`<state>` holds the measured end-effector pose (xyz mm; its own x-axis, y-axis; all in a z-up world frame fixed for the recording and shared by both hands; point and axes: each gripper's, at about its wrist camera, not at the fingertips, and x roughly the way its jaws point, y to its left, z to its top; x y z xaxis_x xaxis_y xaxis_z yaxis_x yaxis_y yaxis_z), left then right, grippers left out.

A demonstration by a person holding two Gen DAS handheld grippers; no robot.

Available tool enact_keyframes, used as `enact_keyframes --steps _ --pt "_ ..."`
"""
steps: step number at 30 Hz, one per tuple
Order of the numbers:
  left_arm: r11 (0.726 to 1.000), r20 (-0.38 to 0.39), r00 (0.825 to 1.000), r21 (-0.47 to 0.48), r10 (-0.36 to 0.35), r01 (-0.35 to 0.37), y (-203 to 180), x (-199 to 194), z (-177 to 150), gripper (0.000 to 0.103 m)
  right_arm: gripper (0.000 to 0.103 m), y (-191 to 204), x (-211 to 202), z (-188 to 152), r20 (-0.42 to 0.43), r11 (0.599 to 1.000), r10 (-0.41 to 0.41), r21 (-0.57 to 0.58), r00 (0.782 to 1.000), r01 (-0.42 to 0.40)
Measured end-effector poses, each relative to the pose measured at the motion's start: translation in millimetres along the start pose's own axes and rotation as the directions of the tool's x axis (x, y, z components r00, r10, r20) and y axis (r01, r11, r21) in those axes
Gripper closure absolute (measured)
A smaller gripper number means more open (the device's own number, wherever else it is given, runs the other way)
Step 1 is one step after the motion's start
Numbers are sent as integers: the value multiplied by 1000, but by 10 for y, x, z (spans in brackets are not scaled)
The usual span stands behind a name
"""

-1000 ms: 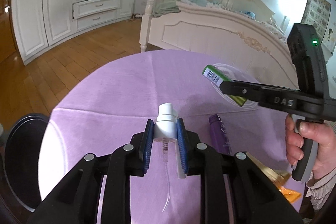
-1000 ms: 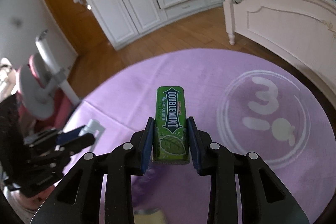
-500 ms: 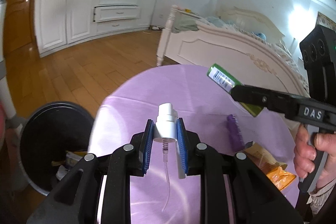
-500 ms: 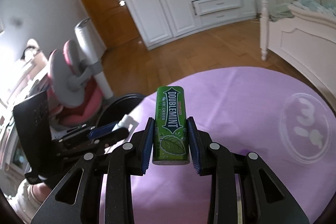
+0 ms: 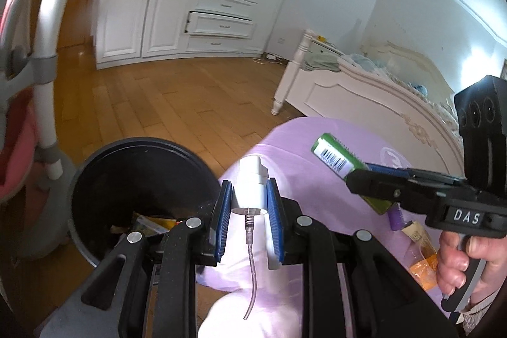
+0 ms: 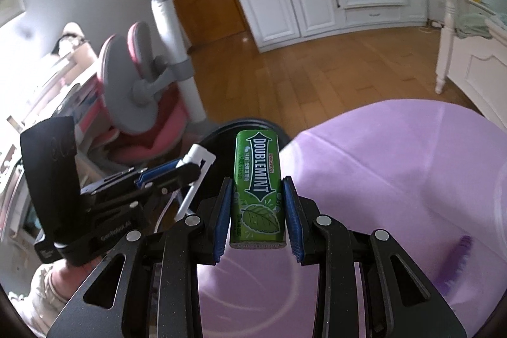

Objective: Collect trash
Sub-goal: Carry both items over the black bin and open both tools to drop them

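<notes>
So the left gripper [image 5: 248, 205] has its blue-padded jaws pinching a white spray pump head [image 5: 250, 184], nozzle end up, with the clear dip tube [image 5: 252, 274] dangling down and curving off below the pads. It's hanging right at the left edge of the table with the purple tablecloth [image 5: 304, 179], and the black trash bin [image 5: 133, 198] sits on the wood floor just left of that edge, open top, some yellowish wrappers visible down inside

The right gripper [image 6: 257, 211] is clamped on a green Doublemint gum pack [image 6: 258, 192], held upright between the pads with the label facing the camera. In the left wrist view you see that same pack [image 5: 336, 159] sticking out of the right gripper [image 5: 364, 176] over the tablecloth, barcode end pointing toward the bin. From the right wrist view the bin's rim [image 6: 221, 132] peeks out just behind the pack, so the pack is near the table's edge but I can't tell if it's over the bin

Still lying on the cloth near the right edge: a purple bottle [image 5: 396, 216] and an orange wrapper [image 5: 423, 270], both partly hidden behind the right gripper. Pink and grey chair [image 6: 142, 91] stands off beyond the bin
</notes>
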<state>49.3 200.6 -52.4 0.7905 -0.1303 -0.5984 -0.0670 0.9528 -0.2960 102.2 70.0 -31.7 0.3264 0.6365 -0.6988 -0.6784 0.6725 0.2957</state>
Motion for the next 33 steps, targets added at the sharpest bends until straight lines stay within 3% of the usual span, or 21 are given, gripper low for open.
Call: enact_keyframes --steps 20,33 --pt "986 -15 998 -160 54 -56 880 -15 -143 80 71 315 1006 101 -141 997 79 35 987 -75" --pt "977 -34 997 -202 63 -68 1094 63 -199 80 71 343 1294 130 -177 997 80 31 981 -75"
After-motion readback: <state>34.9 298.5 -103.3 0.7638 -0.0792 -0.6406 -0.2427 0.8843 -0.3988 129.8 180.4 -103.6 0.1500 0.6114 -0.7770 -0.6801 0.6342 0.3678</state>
